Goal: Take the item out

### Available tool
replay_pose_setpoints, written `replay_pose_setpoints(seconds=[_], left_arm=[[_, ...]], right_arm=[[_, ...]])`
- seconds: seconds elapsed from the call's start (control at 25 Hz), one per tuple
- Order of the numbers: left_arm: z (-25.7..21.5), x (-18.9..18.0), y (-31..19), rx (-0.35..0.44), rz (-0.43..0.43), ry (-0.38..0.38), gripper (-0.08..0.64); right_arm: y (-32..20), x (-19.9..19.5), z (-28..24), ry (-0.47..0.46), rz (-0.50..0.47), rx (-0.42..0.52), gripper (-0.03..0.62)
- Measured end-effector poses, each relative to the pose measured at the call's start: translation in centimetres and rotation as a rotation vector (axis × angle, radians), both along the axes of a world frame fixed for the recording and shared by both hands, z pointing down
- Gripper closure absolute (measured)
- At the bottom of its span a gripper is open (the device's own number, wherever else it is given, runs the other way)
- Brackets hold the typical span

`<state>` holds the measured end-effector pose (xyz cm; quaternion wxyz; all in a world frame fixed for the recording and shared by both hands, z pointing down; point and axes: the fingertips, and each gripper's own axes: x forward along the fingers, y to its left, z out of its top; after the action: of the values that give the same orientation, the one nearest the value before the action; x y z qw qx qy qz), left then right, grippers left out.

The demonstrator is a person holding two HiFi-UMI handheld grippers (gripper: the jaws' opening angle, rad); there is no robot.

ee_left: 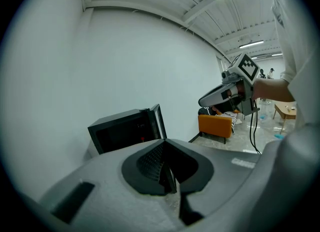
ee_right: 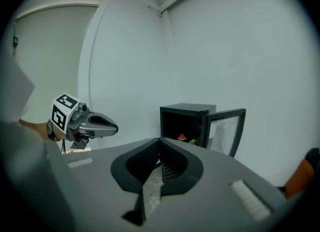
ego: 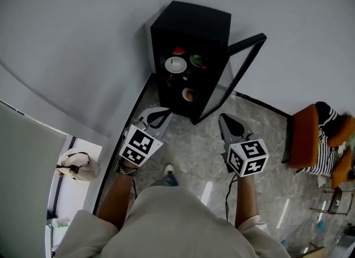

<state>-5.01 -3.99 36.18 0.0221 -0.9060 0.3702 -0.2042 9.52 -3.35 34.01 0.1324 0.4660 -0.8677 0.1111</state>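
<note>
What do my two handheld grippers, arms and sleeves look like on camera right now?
The grey tapered left gripper and the matching right gripper have dark ribbed pads. Each carries a white cube with black square markers. A thin black cable trails from the right one. You wear pale cream sleeves and a dark wristband on the left wrist.

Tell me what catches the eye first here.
A small black cabinet stands against the white wall, its glass door wide open and a white plate inside. In front of it, the left claw and right claw are both shut and empty.
</note>
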Motion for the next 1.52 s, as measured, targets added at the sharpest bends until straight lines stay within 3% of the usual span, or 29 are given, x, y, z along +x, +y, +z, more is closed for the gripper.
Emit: replay_pose_setpoints(seconds=[0.68,1.36,1.52], left_arm=[[2.8,-2.6,-10.1,-0.039,0.047,-0.024,0.555],[7.7,-0.1,-20.3,-0.065,0.038,-0.163,0.541],[9.6,-0.1,-23.5,-0.116,-0.015,-0.124,0.526]], right_arm=[[-8.5,-2.9,2.3,0.0,0.054,-0.041,0.586],[-17.5,-3.6,6.5,0.005,-0.056,-0.057,0.586],[-19.1,-3.7,8.6,-0.004,-0.068,-0.101,0.586]])
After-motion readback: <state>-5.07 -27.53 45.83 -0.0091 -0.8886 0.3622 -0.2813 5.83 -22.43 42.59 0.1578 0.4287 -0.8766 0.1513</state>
